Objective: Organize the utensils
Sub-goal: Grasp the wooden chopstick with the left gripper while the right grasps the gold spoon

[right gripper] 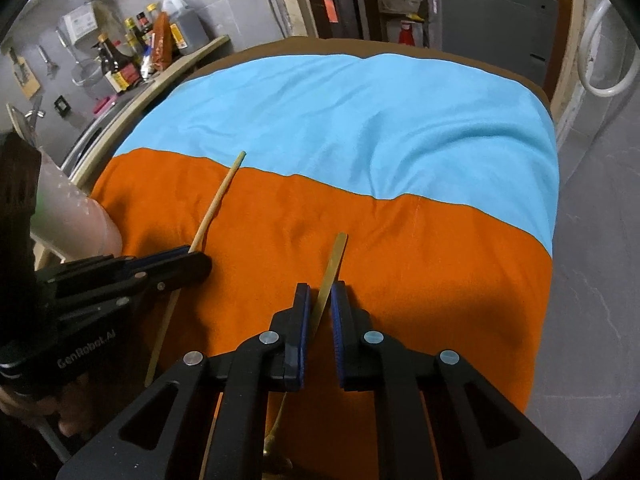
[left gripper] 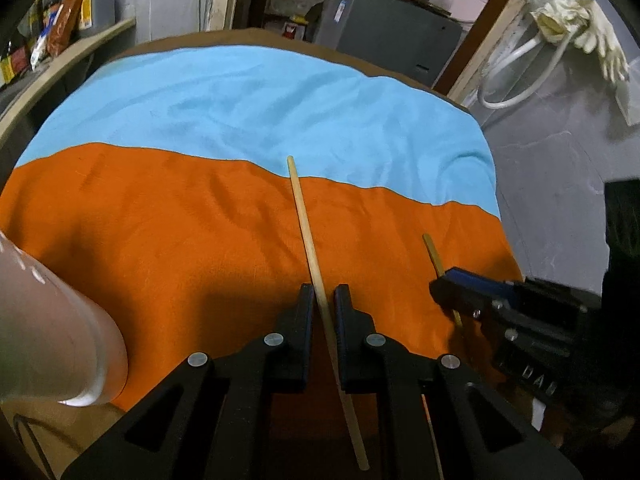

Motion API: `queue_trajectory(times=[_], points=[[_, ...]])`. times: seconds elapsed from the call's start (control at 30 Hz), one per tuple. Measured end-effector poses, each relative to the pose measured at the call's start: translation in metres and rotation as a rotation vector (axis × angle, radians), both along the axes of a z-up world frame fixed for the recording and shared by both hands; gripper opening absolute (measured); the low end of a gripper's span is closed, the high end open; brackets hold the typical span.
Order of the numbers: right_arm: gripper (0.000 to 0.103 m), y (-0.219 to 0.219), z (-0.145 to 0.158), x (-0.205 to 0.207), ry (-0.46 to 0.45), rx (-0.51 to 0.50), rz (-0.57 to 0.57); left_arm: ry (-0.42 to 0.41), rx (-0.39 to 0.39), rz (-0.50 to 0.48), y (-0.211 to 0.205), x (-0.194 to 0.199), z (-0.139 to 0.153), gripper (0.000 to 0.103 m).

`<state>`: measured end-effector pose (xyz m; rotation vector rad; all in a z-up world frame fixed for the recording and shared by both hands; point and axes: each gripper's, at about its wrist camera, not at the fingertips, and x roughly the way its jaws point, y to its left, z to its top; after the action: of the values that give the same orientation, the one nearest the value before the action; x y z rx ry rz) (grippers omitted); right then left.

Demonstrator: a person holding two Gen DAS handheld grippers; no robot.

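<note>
My left gripper is shut on a pale wooden chopstick that points away over the orange and blue cloth. My right gripper is shut on a flat gold-coloured utensil handle. Each gripper shows in the other's view: the right gripper at the right with the gold handle, the left gripper at the left with the chopstick. A translucent pinkish cup lies at the left, also in the right wrist view.
The cloth covers a brown table. A shelf with sauce bottles runs along the left. A grey cabinet stands behind the table. White gloves and a hose hang on the right wall.
</note>
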<state>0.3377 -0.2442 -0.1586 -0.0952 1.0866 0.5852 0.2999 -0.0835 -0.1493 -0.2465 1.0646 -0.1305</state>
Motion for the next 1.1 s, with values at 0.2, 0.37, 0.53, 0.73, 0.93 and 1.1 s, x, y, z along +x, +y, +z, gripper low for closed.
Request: queue_trajectory(times=[0.2,0.37,0.53,0.73,0.93,1.1], points=[[0.008,0.005,-0.001,-0.002,-0.01,-0.018,-0.058,0.011,0.033,0.001,-0.003,0.002,0.002,0.004],[0.003,-0.006,0.0,-0.009,-0.024,0.079,-0.113,-0.047,-0.029,0.013,0.001,-0.012,0.007,0.002],[0.003,-0.028,0.012,-0.031,-0.11,0.21,-0.164,-0.216,-0.07,-0.011,0.001,-0.041,0.028,0.002],[0.003,-0.042,0.034,-0.059,-0.28,0.278,-0.186,-0.403,-0.088,-0.02,0.001,-0.07,0.054,0.002],[0.003,-0.037,0.05,-0.078,-0.388,0.315,-0.217,-0.537,-0.089,-0.039,-0.003,-0.088,0.072,0.002],[0.003,-0.036,0.068,-0.09,-0.46,0.343,-0.236,-0.597,-0.1,-0.043,0.001,-0.1,0.087,0.002]])
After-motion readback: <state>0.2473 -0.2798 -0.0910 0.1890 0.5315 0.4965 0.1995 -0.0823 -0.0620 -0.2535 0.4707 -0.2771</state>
